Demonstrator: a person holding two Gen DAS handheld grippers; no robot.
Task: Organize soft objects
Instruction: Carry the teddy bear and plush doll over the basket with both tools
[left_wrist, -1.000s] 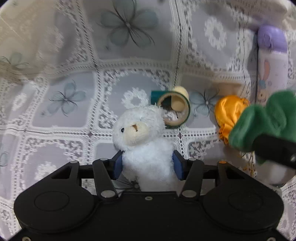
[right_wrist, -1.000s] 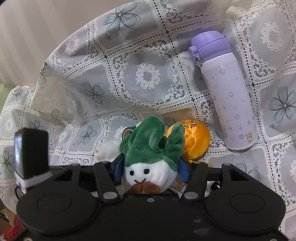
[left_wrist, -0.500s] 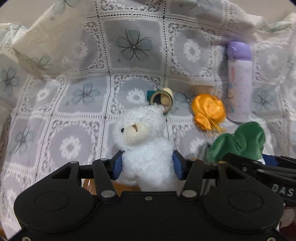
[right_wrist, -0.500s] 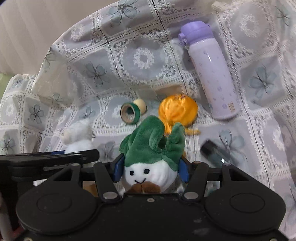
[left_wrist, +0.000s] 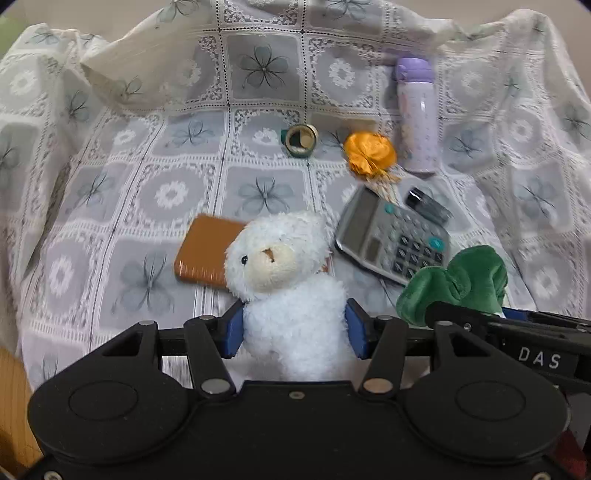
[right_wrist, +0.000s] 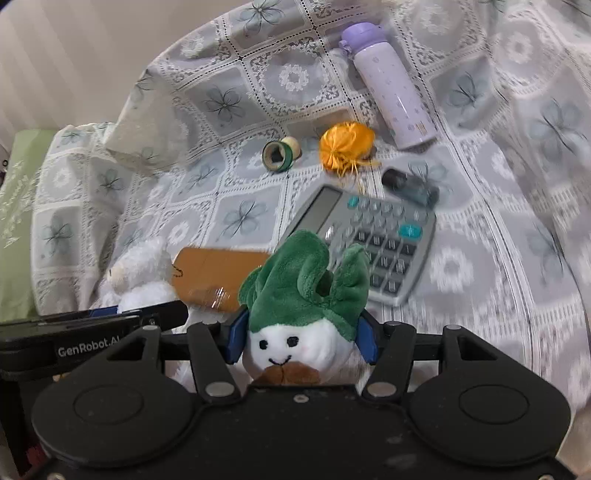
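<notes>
My left gripper (left_wrist: 293, 328) is shut on a white fluffy plush bear (left_wrist: 284, 280), its blue pads pressing the body from both sides. A green-leafed white plush radish (right_wrist: 306, 306) with a stitched face sits squeezed in my right gripper (right_wrist: 301, 339). Both toys hang above the lace-covered surface. In the left wrist view the radish's green leaves (left_wrist: 458, 282) show at the right, above the other gripper's black body. The right wrist view catches the bear (right_wrist: 140, 273) at the left. An orange satin pouch (left_wrist: 369, 153) lies farther back on the cloth.
On the floral lace cloth (left_wrist: 155, 192) lie a grey calculator (left_wrist: 391, 236), a brown notebook (left_wrist: 203, 251), a small dark tube (left_wrist: 428, 205), a green tape roll (left_wrist: 301, 140) and a lilac bottle (left_wrist: 417, 114). A green cushion (right_wrist: 18, 206) lies at the left edge.
Both grippers have pulled back and up from the cloth with their toys. The calculator, brown notebook and dark tube have come into view below them.
</notes>
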